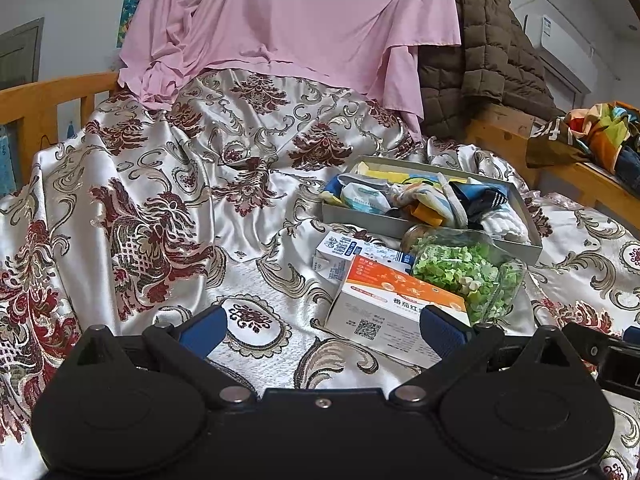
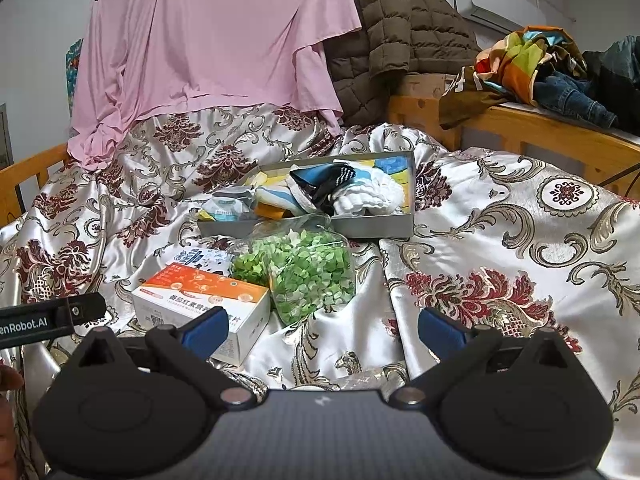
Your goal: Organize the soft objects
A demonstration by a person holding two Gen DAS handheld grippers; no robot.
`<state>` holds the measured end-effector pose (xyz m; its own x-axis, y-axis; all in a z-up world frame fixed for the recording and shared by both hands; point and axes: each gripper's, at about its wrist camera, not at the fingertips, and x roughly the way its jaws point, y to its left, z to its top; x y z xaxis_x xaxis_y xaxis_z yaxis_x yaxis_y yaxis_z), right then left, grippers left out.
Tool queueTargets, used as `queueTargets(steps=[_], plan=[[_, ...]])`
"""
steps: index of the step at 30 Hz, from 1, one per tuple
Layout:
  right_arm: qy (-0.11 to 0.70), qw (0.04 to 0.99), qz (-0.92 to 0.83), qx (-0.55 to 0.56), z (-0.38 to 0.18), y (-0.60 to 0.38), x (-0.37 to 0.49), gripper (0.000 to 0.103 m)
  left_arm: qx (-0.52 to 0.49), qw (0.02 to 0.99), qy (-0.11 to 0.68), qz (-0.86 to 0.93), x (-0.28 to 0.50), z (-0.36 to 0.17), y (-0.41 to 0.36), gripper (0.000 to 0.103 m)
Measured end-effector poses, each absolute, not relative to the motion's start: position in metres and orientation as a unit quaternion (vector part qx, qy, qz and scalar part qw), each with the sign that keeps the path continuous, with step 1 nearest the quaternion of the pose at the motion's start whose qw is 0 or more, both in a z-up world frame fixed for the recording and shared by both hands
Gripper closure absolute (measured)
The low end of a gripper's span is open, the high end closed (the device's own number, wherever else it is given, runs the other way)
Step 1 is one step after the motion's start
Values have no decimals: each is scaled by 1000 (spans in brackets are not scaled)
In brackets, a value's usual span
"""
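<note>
Satin bedspread (image 1: 168, 200), patterned red and gold, covers the bed. On it sits a grey tray (image 2: 372, 227) holding socks (image 2: 360, 196) and small soft packets. Just in front of the tray lie a bag of green pieces (image 2: 308, 276), a milk carton (image 1: 340, 254) and an orange-and-white box (image 2: 200, 300). Left tongs (image 1: 323, 330) and right tongs (image 2: 323, 330) both stand wide apart, holding nothing, above the bedspread.
</note>
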<state>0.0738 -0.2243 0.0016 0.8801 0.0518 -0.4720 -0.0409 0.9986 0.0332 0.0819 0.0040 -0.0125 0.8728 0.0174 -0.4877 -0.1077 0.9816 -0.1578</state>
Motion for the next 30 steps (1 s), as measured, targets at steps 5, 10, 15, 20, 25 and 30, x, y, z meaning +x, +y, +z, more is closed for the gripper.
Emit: queueTargets(steps=[5,10,15,20,25,30], plan=[[248,968,26,13,0,-224,75,0,-91,963,250,37,80,-14,6,1],[257,966,30,14,-3,-223,80,0,-89,963,249,41,81,-13,5,1],[259,965,31,13,-4,-222,80,0,-87,963,250,45,81,-13,5,1],[263,964,30,16,-4,-223,82,0,-86,963,250,44,80,-13,5,1],[263,964,30,16,-4,-223,82,0,-86,963,250,45,80,-13,5,1],[264,964,30,16,-5,-223,82,0,-86,963,250,45,81,-14,6,1]])
